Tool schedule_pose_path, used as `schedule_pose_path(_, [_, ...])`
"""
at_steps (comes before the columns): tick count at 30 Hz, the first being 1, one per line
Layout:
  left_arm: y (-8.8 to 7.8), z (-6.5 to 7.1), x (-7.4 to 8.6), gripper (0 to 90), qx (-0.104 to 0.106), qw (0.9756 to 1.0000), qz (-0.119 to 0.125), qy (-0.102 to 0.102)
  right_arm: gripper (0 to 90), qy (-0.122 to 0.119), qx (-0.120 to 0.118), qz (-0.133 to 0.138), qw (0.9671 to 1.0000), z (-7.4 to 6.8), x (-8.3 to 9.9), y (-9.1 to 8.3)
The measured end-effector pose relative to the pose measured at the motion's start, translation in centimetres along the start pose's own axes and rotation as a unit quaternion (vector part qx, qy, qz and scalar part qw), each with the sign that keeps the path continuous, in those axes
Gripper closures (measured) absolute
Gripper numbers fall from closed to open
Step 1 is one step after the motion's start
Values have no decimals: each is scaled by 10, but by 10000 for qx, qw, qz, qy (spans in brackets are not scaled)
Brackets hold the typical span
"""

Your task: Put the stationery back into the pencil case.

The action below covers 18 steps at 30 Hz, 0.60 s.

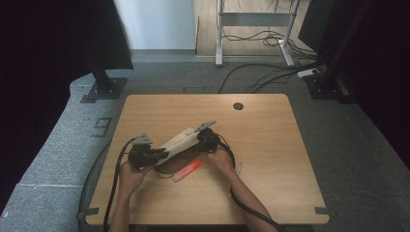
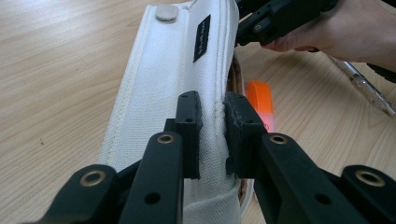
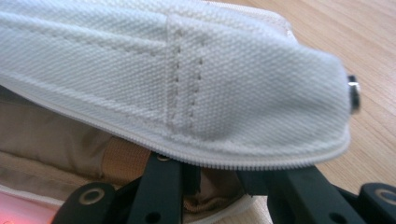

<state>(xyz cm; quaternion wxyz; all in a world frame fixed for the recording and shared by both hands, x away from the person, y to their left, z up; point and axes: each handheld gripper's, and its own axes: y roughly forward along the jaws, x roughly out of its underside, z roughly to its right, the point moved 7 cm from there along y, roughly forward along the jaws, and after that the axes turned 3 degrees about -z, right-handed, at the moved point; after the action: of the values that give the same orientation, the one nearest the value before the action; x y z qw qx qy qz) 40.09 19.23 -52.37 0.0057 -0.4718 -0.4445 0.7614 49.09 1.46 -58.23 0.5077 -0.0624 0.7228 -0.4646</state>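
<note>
1. The white canvas pencil case point(image 1: 181, 139) lies on the wooden table point(image 1: 270, 145), slightly toward the person's side of centre and left of the middle. In the high view its long axis runs from about 8 o'clock up to 2 o'clock.

2. The left gripper point(image 2: 214, 135) has its jaws pinched together on the seam at the 8 o'clock end of the case, cloth pressed between the pads.

3. The right gripper point(image 1: 209, 140) sits at the 2 o'clock end. In the right gripper view its jaws reach under the zip edge into the beige lining; whether the pads press on the cloth I cannot tell, since the flap covers the tips.

4. An orange highlighter point(image 1: 187, 170) lies on the table just beside the case, at about 5 o'clock from its middle and roughly parallel to it. A clear pen point(image 2: 369, 91) lies near the right hand.

5. The mouth of the case faces the highlighter side, so the coming move likely turns on holding both ends apart along that axis. Of the two hands, the right is the nearer to the highlighter.
</note>
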Motion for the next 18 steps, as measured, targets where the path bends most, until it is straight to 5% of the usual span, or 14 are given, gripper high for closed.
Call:
schedule_pose_path(8, [0,0,0,766,6,10000,0,-14,503,59,-151,52,9999,0,2,-10])
schedule_pose_path(18, [0,0,1,763,27,10000,2,-20,372,-149,-210,11,9997,-1,7,-29])
